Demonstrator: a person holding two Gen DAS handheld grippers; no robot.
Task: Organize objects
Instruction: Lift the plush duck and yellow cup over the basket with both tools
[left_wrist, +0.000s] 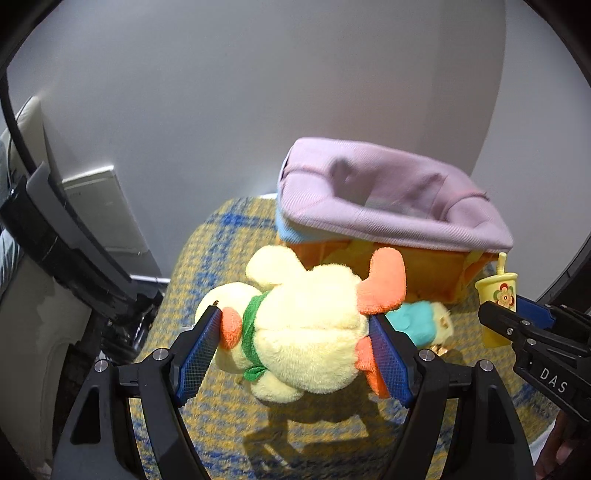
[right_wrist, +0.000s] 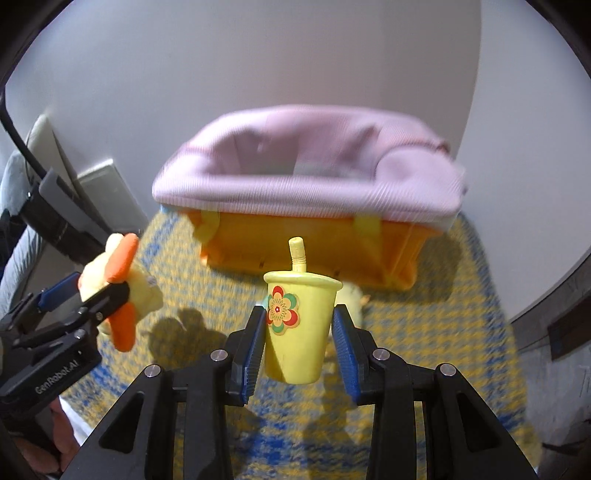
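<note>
Over the yellow-and-blue patterned worktop, at the left, the left gripper has its fingers spread wide and pressed on a plush duck — beak to one pad, feet to the other — lifted clear, judging by its shadow below. To its right, the right gripper has its fingers drawn in on a yellow toy cup with a straw, kept upright. Both face the fabric basket at the far side, probably their destination. Another small plush lies near the basket's foot.
</note>
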